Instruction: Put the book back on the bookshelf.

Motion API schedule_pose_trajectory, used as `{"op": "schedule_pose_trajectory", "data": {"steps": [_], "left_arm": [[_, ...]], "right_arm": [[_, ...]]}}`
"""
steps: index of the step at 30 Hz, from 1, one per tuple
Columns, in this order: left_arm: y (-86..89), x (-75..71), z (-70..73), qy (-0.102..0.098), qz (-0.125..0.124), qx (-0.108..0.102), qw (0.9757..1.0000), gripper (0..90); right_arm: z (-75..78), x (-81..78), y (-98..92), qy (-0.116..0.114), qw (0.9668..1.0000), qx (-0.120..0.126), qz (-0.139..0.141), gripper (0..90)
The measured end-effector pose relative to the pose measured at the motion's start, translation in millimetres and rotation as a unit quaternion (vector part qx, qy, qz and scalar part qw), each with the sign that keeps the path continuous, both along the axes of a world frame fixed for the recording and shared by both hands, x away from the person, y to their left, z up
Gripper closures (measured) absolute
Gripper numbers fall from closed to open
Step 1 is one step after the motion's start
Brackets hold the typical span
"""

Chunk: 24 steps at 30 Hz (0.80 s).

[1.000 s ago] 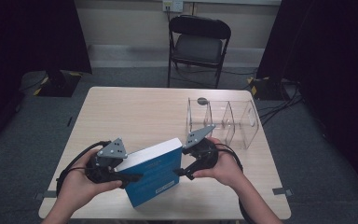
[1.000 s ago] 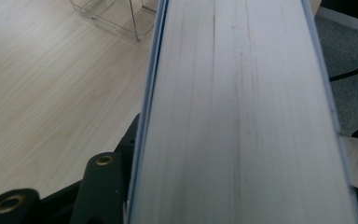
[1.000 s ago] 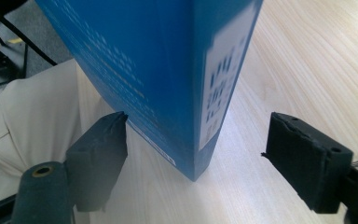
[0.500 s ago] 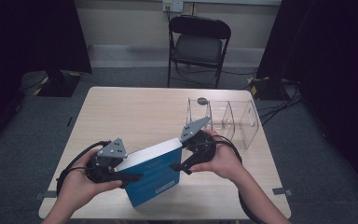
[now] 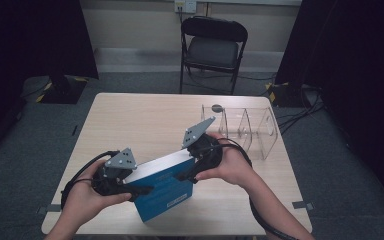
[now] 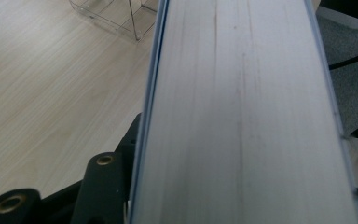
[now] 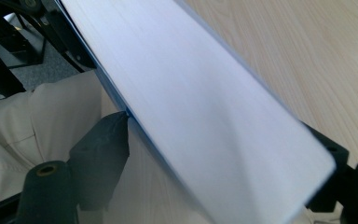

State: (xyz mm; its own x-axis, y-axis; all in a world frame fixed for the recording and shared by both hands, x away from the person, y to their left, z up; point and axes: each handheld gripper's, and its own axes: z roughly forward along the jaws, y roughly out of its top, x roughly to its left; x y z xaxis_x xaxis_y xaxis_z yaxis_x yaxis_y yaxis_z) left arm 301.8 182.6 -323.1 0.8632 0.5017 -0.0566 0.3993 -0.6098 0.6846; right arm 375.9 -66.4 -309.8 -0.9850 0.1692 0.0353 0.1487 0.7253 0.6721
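Now both grippers carry a thick blue book [image 5: 162,187] between them over the near part of the tabletop [image 5: 145,120]. The left gripper [image 5: 130,186] has its jaws pinched across the book's thickness at the near-left end, as the left gripper view shows with the page block [image 6: 242,116] running straight out between the jaws. The right gripper [image 5: 192,170] clamps the far-right end; in the right gripper view the pale page edge [image 7: 205,121] sits between one jaw at lower left and the other at lower right, both touching the covers.

Judging by how it is held, the book's long axis runs from near-left to far-right, tilted with its right end higher and its page edge upward. That raised end points toward the clear divided organizer [image 5: 242,130], which stands beyond and to the right. The right hand [image 5: 232,167] is the nearer one, so any move toward a slot would likely be led from that side.
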Motion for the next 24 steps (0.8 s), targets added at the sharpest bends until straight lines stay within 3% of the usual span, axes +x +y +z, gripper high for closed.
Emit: {"op": "schedule_pose_trajectory", "data": {"steps": [7, 9, 17, 24], "left_arm": [[1.1, 0.2, 0.0, 0.002, 0.001, 0.002, 1.0000, 49.5], [1.1, 0.4, -1.5, 0.002, 0.000, -0.007, 1.0000, 49.5], [2.1, 1.0, 0.0, 0.001, -0.001, 0.011, 0.9999, 49.7], [0.7, 0.6, -3.3, 0.001, 0.005, 0.001, 1.0000, 49.7]], "right_arm": [[4.1, -1.7, 7.7, -0.005, 0.9999, -0.006, 0.013, 21.3], [4.3, -1.6, 8.5, -0.004, 0.9999, -0.005, 0.014, 21.3], [4.5, -1.0, 14.3, 0.000, 0.9998, 0.000, 0.021, 21.2], [2.9, 1.1, 12.7, 0.001, 0.9994, 0.010, 0.032, 23.0]]}}
